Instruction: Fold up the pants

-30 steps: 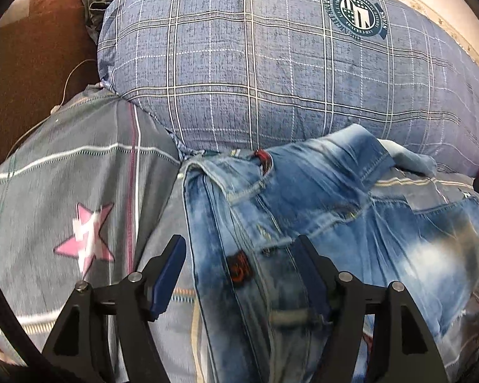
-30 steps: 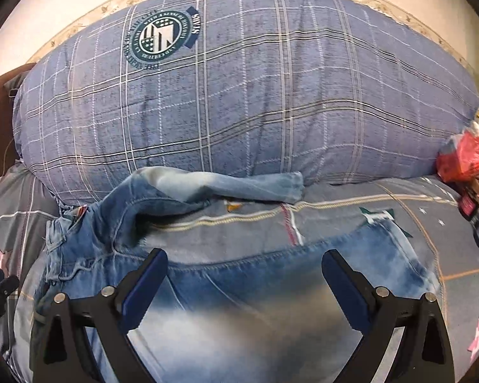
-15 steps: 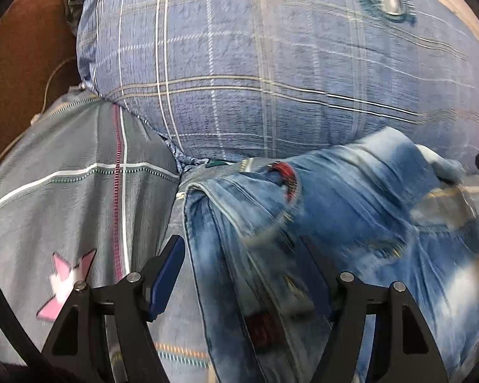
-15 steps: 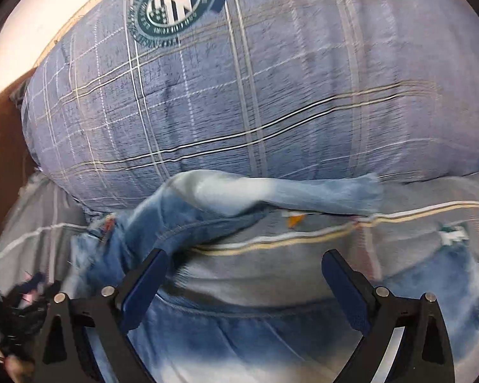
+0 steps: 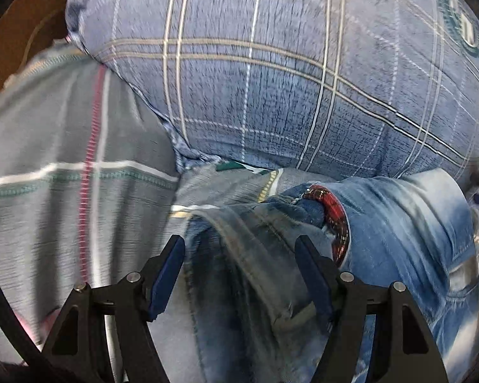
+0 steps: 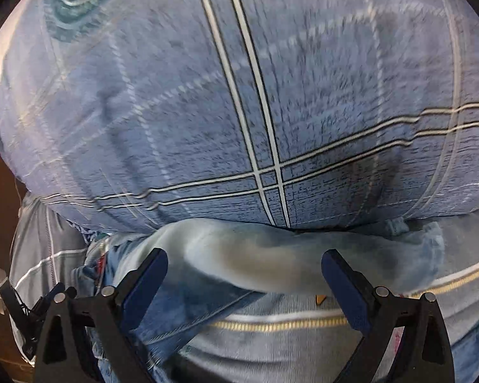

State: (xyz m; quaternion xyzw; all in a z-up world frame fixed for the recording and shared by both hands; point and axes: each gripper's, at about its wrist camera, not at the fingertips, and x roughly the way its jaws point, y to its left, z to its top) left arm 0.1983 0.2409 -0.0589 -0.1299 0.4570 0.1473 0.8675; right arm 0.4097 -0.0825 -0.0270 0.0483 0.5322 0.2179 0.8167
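Observation:
Washed blue jeans (image 5: 399, 229) lie crumpled on the grey bedsheet (image 5: 64, 146), against a big blue plaid pillow (image 5: 271, 79). In the left wrist view the waistband with a red plaid lining (image 5: 337, 223) lies just ahead of my left gripper (image 5: 239, 255), which is open with the waistband edge between its fingers. In the right wrist view a pale trouser leg (image 6: 271, 255) lies along the foot of the pillow (image 6: 239, 111). My right gripper (image 6: 244, 269) is open, close over that leg. The left gripper (image 6: 32, 312) shows at the left edge.
The pillow fills the back of both views. The grey striped sheet (image 6: 287, 335) spreads under the jeans. A brown surface (image 5: 12, 32) lies beyond the bed's far left edge.
Both grippers have moved forward toward the pillow and closer to the jeans. The left now straddles the waistband edge; the right has moved from the jeans body up over the pale leg. Both stay open.

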